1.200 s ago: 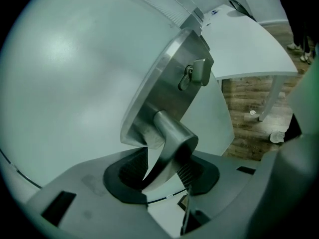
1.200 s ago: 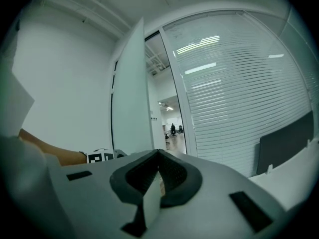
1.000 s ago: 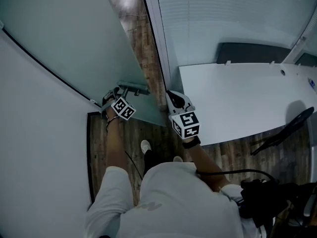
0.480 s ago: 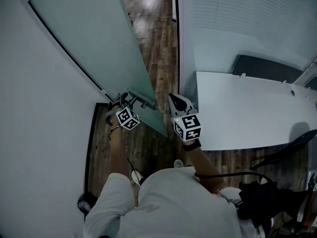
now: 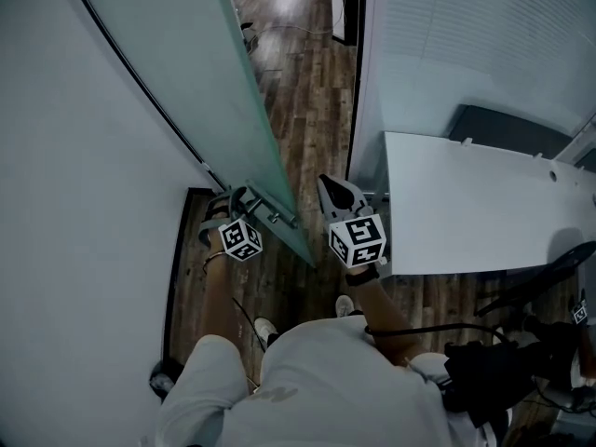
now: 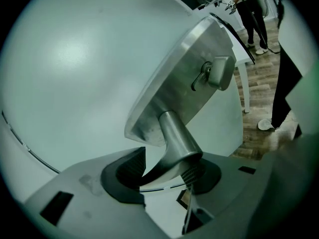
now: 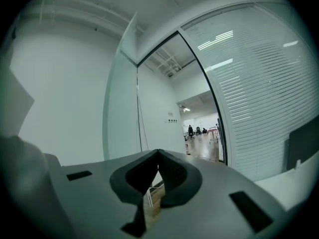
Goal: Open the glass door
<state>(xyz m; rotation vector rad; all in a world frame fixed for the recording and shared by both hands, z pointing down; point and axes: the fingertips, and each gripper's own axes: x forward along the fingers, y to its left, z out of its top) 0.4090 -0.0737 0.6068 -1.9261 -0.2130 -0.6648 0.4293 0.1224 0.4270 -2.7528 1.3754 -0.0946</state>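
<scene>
The frosted glass door [image 5: 214,110] stands swung open. In the head view it runs from the middle towards 11 o'clock, and the frame cuts off its far end. The left gripper [image 6: 164,166] has its jaws wide around the brushed-steel lever handle [image 6: 175,136]. A gap shows at the left pad, and contact at the right pad is hard to make out. At 3 o'clock of the handle, the right gripper [image 7: 158,159] is closed on nothing and points through the doorway.
</scene>
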